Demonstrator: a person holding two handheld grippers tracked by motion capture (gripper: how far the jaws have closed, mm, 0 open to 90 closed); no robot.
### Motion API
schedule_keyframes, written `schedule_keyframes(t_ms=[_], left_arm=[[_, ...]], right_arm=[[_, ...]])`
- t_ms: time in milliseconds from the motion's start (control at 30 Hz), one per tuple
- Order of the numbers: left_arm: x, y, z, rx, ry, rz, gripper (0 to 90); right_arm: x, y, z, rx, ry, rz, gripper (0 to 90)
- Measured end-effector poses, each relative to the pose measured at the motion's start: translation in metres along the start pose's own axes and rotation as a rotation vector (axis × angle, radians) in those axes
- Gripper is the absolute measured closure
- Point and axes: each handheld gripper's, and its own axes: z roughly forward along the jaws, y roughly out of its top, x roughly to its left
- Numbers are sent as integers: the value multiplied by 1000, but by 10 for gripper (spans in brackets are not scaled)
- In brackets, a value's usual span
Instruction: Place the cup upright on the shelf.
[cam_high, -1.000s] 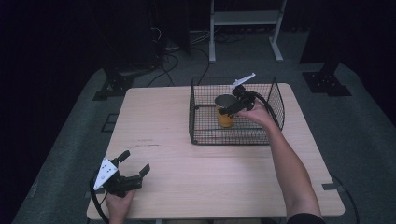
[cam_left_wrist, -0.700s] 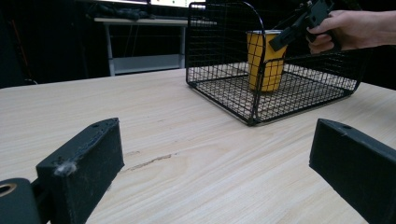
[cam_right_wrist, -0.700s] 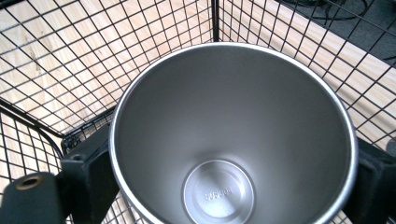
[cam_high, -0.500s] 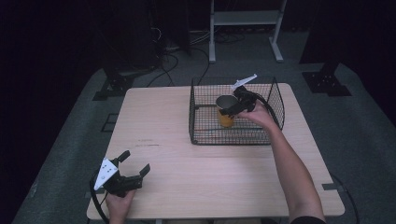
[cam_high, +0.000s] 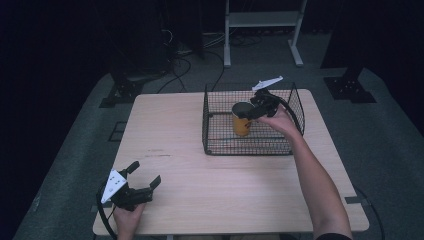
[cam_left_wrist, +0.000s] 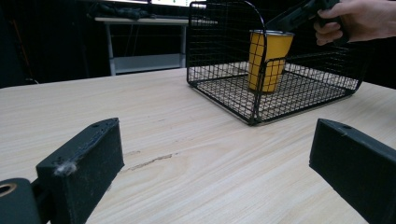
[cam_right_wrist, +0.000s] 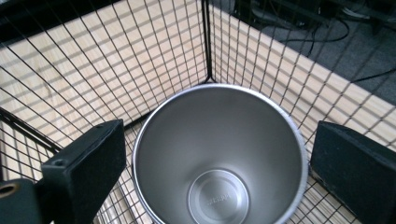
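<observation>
A yellow metal cup (cam_high: 241, 120) stands upright inside a black wire basket (cam_high: 247, 151) at the back right of the wooden table (cam_high: 170, 135). My right gripper (cam_high: 252, 111) hovers over the cup's rim, open. In the right gripper view its jaws flank the cup's steel mouth (cam_right_wrist: 219, 154) with a gap on each side, and the basket mesh (cam_right_wrist: 116, 60) lies behind. My left gripper (cam_high: 145, 173) rests open near the table's front left corner with nothing between its jaws. From the left gripper view the cup (cam_left_wrist: 268, 60), the basket (cam_left_wrist: 219, 42) and the right gripper (cam_left_wrist: 299, 14) show farther off.
A metal stand (cam_high: 260, 20) and cables (cam_high: 185, 55) lie on the dark floor beyond the table's far edge. Bare tabletop spreads between the left gripper and the basket.
</observation>
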Motion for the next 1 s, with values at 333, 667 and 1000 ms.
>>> schedule_keyframes(t_ms=[333,667,1000], left_arm=[[-1,0,0,5,3,6,22],[-2,0,0,5,-1,7,22],[-2,0,0,7,1,7,23]], right_arm=[[2,5,-26,-60,27,11,40],[17,4,-47,-76,57,-8,43],[21,-8,-63,-81,78,3,51]])
